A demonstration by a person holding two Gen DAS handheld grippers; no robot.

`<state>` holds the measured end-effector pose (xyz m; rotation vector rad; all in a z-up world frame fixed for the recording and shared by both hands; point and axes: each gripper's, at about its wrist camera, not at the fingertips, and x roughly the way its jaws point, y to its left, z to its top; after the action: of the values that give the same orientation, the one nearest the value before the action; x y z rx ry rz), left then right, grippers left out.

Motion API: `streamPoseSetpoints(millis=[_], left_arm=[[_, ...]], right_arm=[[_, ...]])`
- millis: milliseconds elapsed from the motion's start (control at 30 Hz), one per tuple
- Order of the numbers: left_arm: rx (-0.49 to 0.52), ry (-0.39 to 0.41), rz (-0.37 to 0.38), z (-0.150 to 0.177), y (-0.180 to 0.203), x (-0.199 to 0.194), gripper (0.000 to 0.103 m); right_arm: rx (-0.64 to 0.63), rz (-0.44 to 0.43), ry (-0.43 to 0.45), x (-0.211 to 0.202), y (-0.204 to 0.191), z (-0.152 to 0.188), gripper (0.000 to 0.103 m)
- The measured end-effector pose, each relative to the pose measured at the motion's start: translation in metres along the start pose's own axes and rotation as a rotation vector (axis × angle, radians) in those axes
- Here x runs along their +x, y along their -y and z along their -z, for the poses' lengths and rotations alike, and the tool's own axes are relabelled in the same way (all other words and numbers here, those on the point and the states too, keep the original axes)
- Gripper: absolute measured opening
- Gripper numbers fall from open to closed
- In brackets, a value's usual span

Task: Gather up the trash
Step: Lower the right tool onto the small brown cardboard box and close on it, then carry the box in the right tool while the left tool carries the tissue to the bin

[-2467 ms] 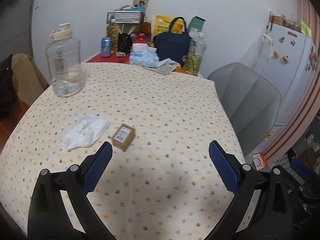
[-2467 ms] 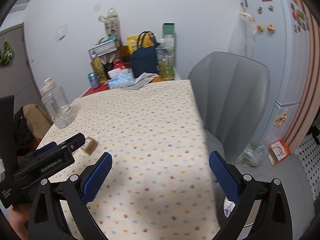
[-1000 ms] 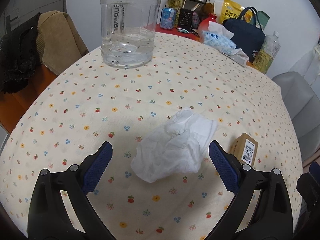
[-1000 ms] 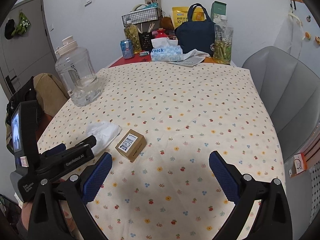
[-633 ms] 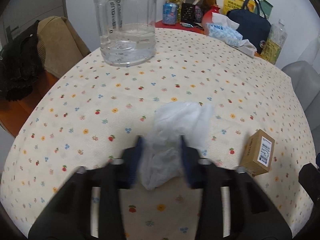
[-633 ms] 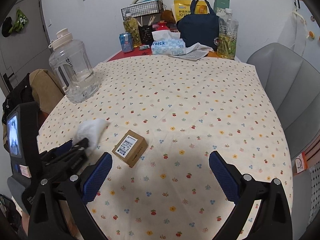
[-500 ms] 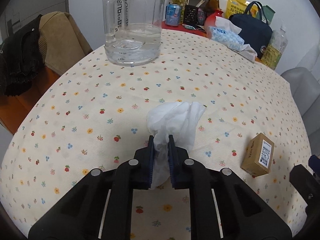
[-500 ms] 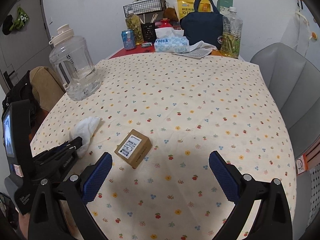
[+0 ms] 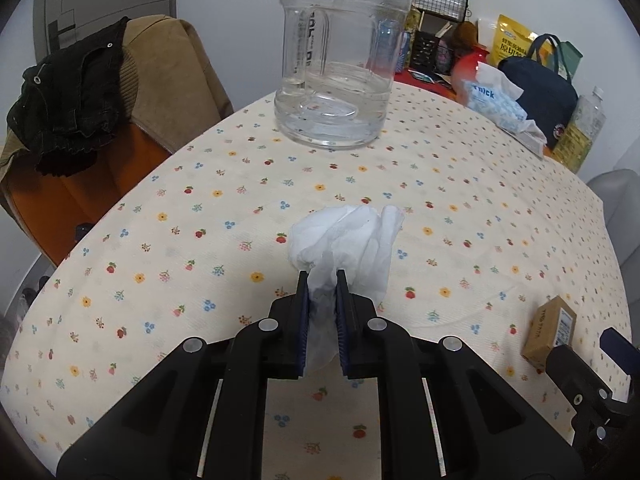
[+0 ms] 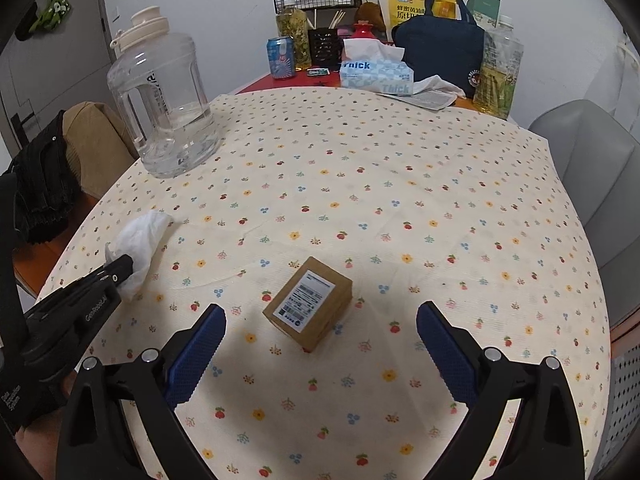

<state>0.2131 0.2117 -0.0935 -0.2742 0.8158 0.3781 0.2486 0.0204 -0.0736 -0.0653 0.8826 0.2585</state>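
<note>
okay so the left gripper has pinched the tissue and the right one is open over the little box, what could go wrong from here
1. The left gripper pinches only one edge of the crumpled tissue; thin paper could tear or slip out when lifted.
2. The right gripper is open with the small cardboard box lying at an angle between its fingers; closing on the corners might spin or push it away.
3. The water jug stands just beyond the tissue; a wide swing could bump it.

My left gripper (image 9: 322,280) is covering the near end of the crumpled tissue (image 9: 348,240), so I'm not seeing that bit. Water jug (image 9: 340,52) is getting cut off by the top edge in left wrist view, cap gone. Label print on the small cardboard box (image 10: 310,308) is reading too small. Box (image 9: 550,330) is partly behind my right gripper's fingertip (image 9: 568,364) in left view.
</note>
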Motion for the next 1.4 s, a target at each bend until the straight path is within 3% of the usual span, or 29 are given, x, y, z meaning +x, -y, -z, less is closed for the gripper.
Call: streamPoseSetpoints(millis=[33, 100, 133, 600, 1400], left_arm=[[0.001, -0.006, 0.000, 0.000, 0.000, 0.001, 0.013], [0.002, -0.009, -0.001, 0.000, 0.000, 0.002, 0.013], [0.005, -0.008, -0.003, 0.001, 0.001, 0.001, 0.013], [0.057, 0.015, 0.036, 0.010, 0.026, -0.027, 0.013], [0.237, 0.071, 0.187, 0.049, 0.140, -0.101, 0.013]], right_arm=[[-0.002, -0.003, -0.009, 0.003, -0.001, 0.000, 0.082], [-0.001, -0.029, -0.062, 0.013, -0.002, 0.001, 0.048], [-0.001, -0.041, -0.080, 0.016, -0.002, 0.002, 0.039], [-0.007, -0.064, 0.002, -0.035, 0.009, 0.014, 0.038], [0.156, 0.039, 0.124, -0.134, 0.130, 0.061, 0.038]])
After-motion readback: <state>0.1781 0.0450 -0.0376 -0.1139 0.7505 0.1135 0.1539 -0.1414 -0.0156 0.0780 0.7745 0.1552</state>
